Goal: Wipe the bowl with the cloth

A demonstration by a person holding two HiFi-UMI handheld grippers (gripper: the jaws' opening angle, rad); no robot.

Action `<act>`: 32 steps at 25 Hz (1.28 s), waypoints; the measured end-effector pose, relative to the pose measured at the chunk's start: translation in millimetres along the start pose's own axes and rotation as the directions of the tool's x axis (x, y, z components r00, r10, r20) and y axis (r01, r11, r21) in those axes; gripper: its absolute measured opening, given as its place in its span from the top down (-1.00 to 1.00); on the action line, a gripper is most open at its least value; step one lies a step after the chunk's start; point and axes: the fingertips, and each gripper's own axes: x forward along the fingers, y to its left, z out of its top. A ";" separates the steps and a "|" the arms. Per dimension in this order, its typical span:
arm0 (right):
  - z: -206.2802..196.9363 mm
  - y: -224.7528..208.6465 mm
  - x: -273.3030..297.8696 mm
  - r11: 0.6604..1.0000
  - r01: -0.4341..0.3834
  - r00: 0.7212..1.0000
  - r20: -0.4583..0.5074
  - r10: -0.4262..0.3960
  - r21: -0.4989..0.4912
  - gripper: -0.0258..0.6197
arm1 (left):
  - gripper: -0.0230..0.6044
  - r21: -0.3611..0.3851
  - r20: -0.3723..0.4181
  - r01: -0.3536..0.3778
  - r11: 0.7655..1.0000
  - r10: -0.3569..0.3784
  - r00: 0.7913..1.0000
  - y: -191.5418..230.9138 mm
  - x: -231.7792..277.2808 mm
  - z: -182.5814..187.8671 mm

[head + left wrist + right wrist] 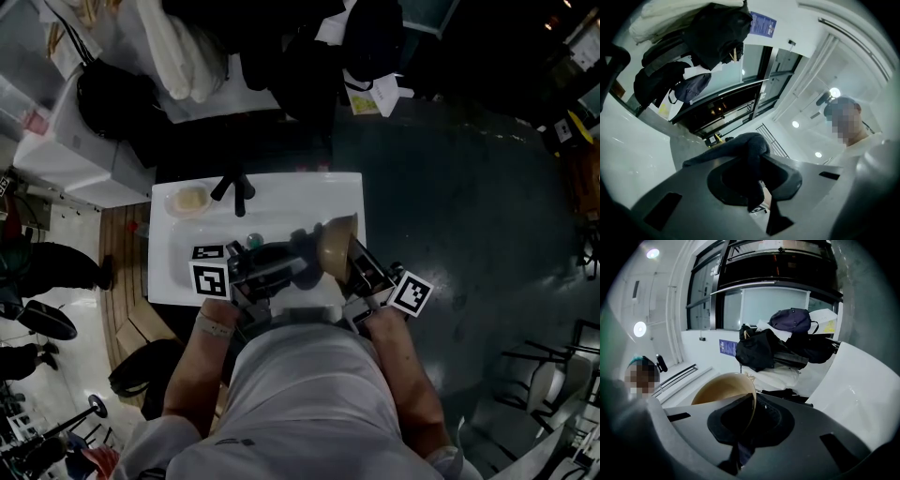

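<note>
A tan bowl (336, 246) is held tilted on its side above the white sink (309, 192). My right gripper (360, 266) is shut on its rim. In the right gripper view the bowl (723, 389) rises between the jaws of the right gripper (749, 405), its hollow facing left. My left gripper (261, 268) is shut on a dark grey cloth (278, 257), just left of the bowl. In the left gripper view the cloth (747, 149) bunches up out of the left gripper (757, 161) and droops over to the left.
A black faucet (234, 187) stands at the sink's back edge, next to a soap dish (187, 200). Bags and clothing (122, 98) are piled on the white counter behind. A wooden board (117, 244) lies on the floor to the left, and dark floor lies to the right.
</note>
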 end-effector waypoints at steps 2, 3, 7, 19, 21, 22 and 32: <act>-0.8 2.8 3.0 1.000 -0.013 1.000 -0.005 0.013 -0.002 0.83 | 0.70 -0.014 -0.004 -0.025 1.000 0.025 1.000 7.0 -0.6 -2.8; -2.3 3.9 4.3 1.000 -0.019 1.000 -0.013 0.019 -0.003 0.83 | 0.70 -0.020 -0.002 -0.038 0.999 0.038 0.999 10.6 -1.0 -3.6; -15.0 8.6 9.3 0.999 -0.051 0.996 -0.080 0.051 0.000 0.83 | 0.70 -0.038 0.043 -0.070 0.997 0.071 0.997 19.8 -5.2 3.1; -36.1 38.0 10.9 0.974 -0.218 0.952 -0.209 0.225 0.053 0.83 | 0.70 -0.024 0.053 -0.024 0.999 0.025 0.998 21.7 -2.1 23.5; -44.3 40.9 9.1 0.970 -0.237 0.936 -0.254 0.244 0.055 0.83 | 0.70 -0.032 0.056 -0.005 0.999 0.007 0.998 19.9 -0.5 23.2; -51.8 42.1 7.9 0.969 -0.243 0.924 -0.294 0.246 0.045 0.83 | 0.70 -0.034 0.061 0.004 0.999 -0.002 0.998 18.6 0.5 24.1; -73.9 11.1 3.9 0.995 -0.104 0.928 -0.359 0.101 0.012 0.83 | 0.70 0.045 0.053 0.142 0.989 -0.145 0.988 -18.4 8.3 46.4</act>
